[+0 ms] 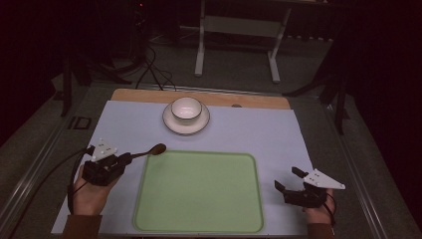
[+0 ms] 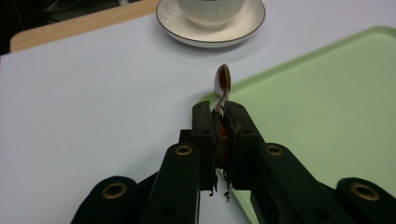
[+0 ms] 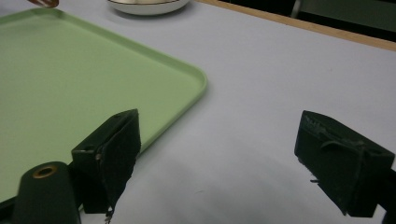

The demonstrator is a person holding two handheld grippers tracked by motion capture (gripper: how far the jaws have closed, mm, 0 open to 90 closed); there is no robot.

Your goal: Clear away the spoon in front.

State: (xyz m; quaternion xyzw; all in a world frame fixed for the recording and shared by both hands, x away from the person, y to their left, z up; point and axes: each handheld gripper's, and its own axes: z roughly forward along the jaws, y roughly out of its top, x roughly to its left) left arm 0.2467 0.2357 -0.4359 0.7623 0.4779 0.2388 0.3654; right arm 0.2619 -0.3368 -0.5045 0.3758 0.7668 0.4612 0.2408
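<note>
Left gripper (image 1: pixel 130 157) jaws pinching handle of small brown spoon (image 1: pixel 155 149), bowl end hovering at far-left corner of flat pale-green plastic tray (image 1: pixel 199 219). Spoon lifted, not yet set down; placing likely remains. Right gripper (image 1: pixel 287 181) jaws spread, idle right of tray.

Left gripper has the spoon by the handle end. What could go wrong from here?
1. The left gripper pinches only the spoon's thin handle end, so the spoon may twist or slip out.
2. The spoon's head hangs over the green tray's corner rim and could clip it if lowered.
3. A swing toward the bowl might knock it on its saucer.
</note>
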